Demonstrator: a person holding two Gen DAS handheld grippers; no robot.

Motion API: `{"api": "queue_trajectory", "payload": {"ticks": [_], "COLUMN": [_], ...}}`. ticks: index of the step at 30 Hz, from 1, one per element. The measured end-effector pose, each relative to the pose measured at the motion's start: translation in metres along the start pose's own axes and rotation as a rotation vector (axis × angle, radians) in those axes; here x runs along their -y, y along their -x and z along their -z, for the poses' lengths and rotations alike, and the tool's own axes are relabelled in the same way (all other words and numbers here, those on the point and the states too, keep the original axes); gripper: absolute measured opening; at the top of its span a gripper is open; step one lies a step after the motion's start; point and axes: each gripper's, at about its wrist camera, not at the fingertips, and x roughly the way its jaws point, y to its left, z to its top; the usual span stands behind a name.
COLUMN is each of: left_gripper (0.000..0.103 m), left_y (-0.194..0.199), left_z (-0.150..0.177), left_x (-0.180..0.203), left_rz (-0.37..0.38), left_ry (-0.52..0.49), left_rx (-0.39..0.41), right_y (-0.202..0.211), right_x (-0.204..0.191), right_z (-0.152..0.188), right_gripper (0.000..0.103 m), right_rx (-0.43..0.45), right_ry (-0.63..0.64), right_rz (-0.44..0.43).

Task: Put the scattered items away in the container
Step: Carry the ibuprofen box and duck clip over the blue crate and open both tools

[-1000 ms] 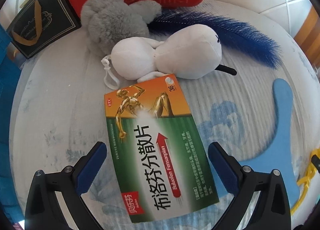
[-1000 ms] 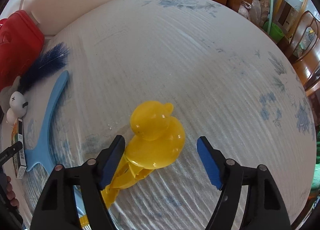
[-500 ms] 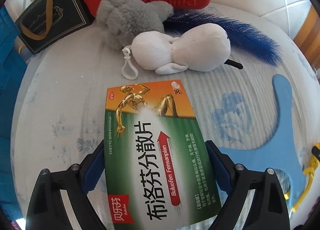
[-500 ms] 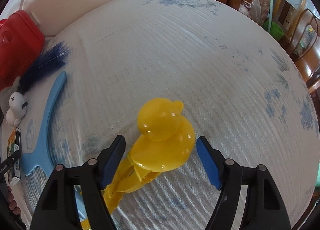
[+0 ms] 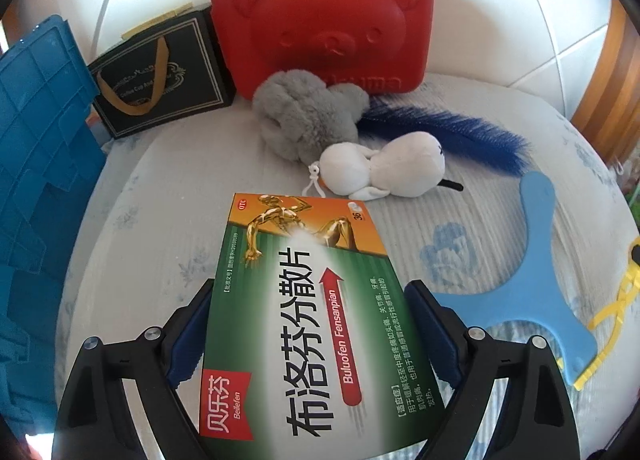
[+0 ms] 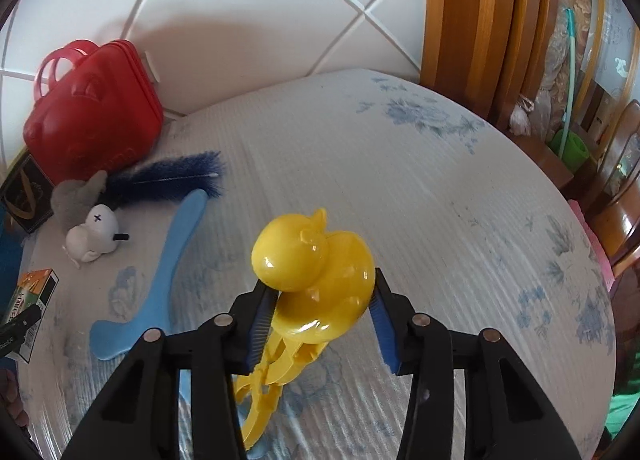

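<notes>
My left gripper (image 5: 310,320) is shut on a green and orange medicine box (image 5: 316,312) and holds it above the bed. My right gripper (image 6: 318,316) is shut on a yellow duck-shaped tong toy (image 6: 316,280), lifted off the bedspread. A blue plastic crate (image 5: 36,148) stands at the left in the left wrist view. A white plush (image 5: 384,172), a grey plush (image 5: 308,116), a blue feather (image 5: 452,132) and a light blue boomerang-shaped piece (image 5: 536,260) lie on the bed. The medicine box also shows at the left edge of the right wrist view (image 6: 34,288).
A red bear-face case (image 5: 320,16) and a black gift bag (image 5: 156,76) lean on the white headboard behind the plush toys. The bed (image 6: 400,180) carries a pale floral spread. Wooden furniture (image 6: 480,20) stands past its far right side.
Both grippers closed, the left on the medicine box and the right on the yellow duck toy. Both then lifted and pulled back, so more of the case and headboard shows.
</notes>
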Motion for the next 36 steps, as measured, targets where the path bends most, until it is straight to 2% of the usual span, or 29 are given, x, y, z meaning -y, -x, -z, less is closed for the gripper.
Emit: {"api": "queue_trajectory", "payload": {"ticks": [8,13,20,25,31,36], "left_gripper": [0.091,0.091,0.091,0.091,0.091,0.091], "left_y": [0.056,0.095,0.132,0.157,0.166,0.174], "left_z": [0.009,0.013,0.024,0.031,0.043,0.047], "left_x": [-0.022,-0.038,-0.037,-0.036,-0.025,-0.017], "left_rz": [-0.009,-0.009,0.011,0.025,0.039,0.050], "left_ry": [0.040,0.064,0.064,0.065,0.059,0.051], "left_rx": [0.088,0.151,0.188,0.214,0.199,0.185], "right_y": [0.060,0.110,0.181,0.211,0.231,0.240], "right_x": [-0.035,-0.053,-0.074,-0.060,-0.028,-0.019], "right_z": [-0.018,-0.034,-0.057,-0.057,-0.053,-0.055], "right_gripper": [0.045,0.045,0.045,0.045,0.045,0.045], "right_rx": [0.135,0.248,0.402,0.434,0.431,0.430], "right_ry": [0.104,0.166,0.237,0.222,0.187,0.188], "right_rz": [-0.039,-0.031,-0.018,-0.016,0.000,-0.014]}}
